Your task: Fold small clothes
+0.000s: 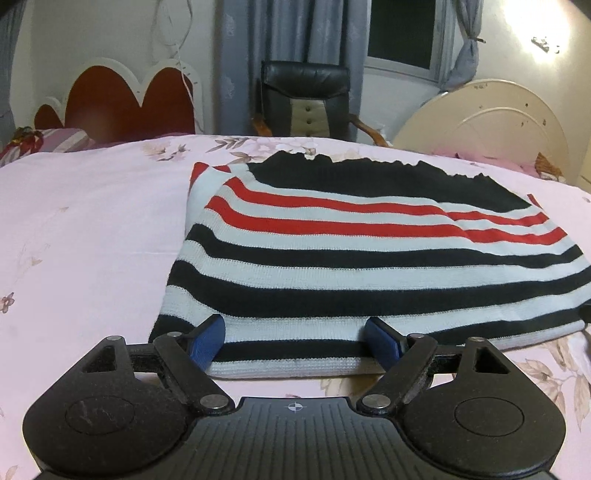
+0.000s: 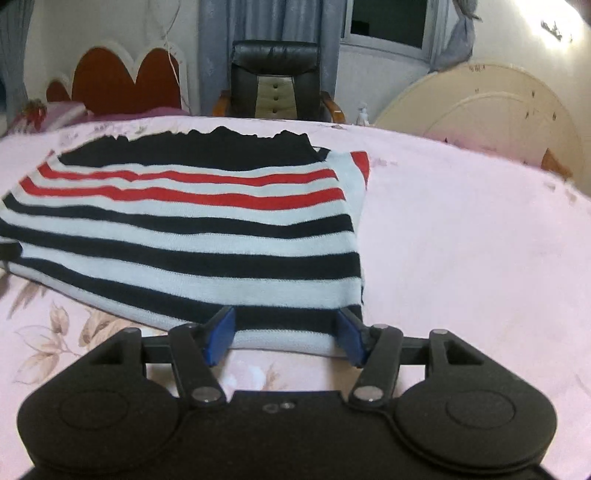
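Both grippers sit at the near hem of the sweater (image 1: 332,258), and we see each with its blue pads apart. Our left gripper (image 1: 295,341) is spread wide, the 2 pads straddling the hem near the sweater's left corner; the cloth lies between them, but neither pad presses it. Our right gripper (image 2: 286,334) is open less far, and its pads flank the hem at the right corner (image 2: 351,314); the knit runs between them without being pinched, so nothing is grasped on either side.

We find the sweater lying flat on the bed (image 1: 92,240), striped black and white nearest us, then 2 red stripes, then a solid black band with a wavy far edge. A red and white piece shows folded at its far left side in the left view.

Around it spreads a pink floral sheet (image 2: 461,240). Beyond the bed's far edge stand a black chair (image 1: 306,99), grey curtains (image 1: 240,66), a dark window (image 2: 388,22), a red scalloped headboard (image 1: 122,99) and a round cream board (image 2: 491,122) leaning at the right.
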